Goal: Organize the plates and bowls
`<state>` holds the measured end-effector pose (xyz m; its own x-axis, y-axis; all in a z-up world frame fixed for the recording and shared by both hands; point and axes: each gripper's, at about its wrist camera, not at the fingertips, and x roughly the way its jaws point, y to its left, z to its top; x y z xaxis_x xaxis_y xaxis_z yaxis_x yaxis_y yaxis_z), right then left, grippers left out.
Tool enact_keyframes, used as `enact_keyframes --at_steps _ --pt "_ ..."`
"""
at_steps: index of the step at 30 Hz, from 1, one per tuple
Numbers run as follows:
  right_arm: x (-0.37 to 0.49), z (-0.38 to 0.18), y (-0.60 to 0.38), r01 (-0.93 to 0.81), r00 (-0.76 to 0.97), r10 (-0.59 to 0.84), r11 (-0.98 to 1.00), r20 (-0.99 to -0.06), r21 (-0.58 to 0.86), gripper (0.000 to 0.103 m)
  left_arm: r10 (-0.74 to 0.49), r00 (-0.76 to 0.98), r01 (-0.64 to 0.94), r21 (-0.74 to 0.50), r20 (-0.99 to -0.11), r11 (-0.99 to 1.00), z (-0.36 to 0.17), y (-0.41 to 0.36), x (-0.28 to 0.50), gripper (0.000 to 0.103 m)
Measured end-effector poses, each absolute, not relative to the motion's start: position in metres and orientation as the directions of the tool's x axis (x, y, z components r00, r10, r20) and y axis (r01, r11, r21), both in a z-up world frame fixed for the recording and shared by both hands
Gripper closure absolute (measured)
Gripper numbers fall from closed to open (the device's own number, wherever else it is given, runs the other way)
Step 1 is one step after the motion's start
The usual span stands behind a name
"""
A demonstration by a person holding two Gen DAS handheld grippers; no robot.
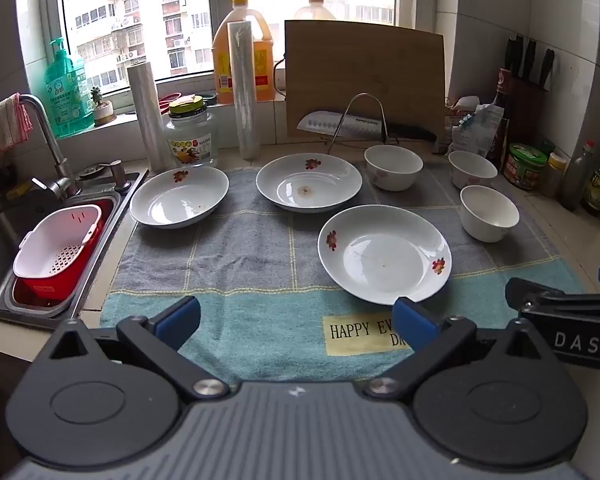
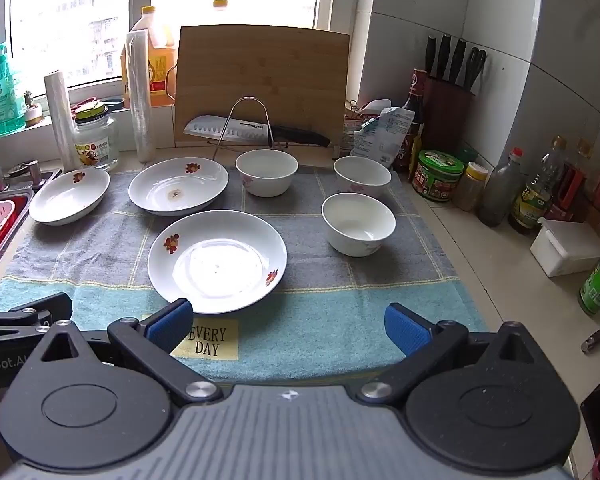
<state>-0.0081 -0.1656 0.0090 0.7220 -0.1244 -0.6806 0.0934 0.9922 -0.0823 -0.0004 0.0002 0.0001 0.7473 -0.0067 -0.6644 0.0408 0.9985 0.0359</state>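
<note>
Three white flowered plates lie on a grey and blue towel (image 1: 236, 256): a left plate (image 1: 179, 202) (image 2: 69, 201), a middle plate (image 1: 309, 188) (image 2: 178, 187) and a near plate (image 1: 384, 254) (image 2: 217, 261). Three white bowls stand to the right: a back bowl (image 1: 393, 167) (image 2: 266, 172), a far right bowl (image 1: 473, 169) (image 2: 362, 177) and a near bowl (image 1: 489, 213) (image 2: 358, 224). My left gripper (image 1: 296, 322) is open above the towel's front, nothing between its blue pads. My right gripper (image 2: 288, 326) is open too, just short of the near plate.
A sink (image 1: 4, 240) with a red and white strainer basket (image 1: 56, 250) lies at the left. A cutting board (image 1: 364, 80), a knife (image 1: 364, 124) on a wire rack, a glass jar (image 1: 191, 132), film rolls and oil jugs line the back. Sauce bottles (image 2: 536, 196) crowd the right wall.
</note>
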Motion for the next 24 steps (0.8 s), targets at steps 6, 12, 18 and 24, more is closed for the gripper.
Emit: enact_keyframes --at_steps 6,12,18,24 --pt "-0.0085 0.0085 -0.1667 0.092 0.72 -0.113 0.994 -0.685 -0.067 0.0 -0.005 0.746 0.035 0.032 -0.666 0.999 -0.0027 -0.0015 -0.0022 0.001" --pt "-0.0111 0.0093 -0.1697 0.091 0.723 -0.114 0.993 -0.681 -0.07 0.0 -0.004 0.738 0.028 0.025 -0.675 0.999 -0.0012 0.002 -0.0007 0.001" --pt "-0.0102 0.0094 -0.1657 0.089 0.725 -0.118 0.993 -0.678 -0.078 0.0 -0.006 0.733 0.026 0.02 -0.68 0.999 -0.0003 0.0017 0.0005 0.001" --pt "-0.01 0.0099 -0.1659 0.089 0.725 -0.118 0.993 -0.678 -0.078 0.0 -0.01 0.733 0.026 0.013 -0.681 1.0 0.0 0.0022 0.0011 0.001"
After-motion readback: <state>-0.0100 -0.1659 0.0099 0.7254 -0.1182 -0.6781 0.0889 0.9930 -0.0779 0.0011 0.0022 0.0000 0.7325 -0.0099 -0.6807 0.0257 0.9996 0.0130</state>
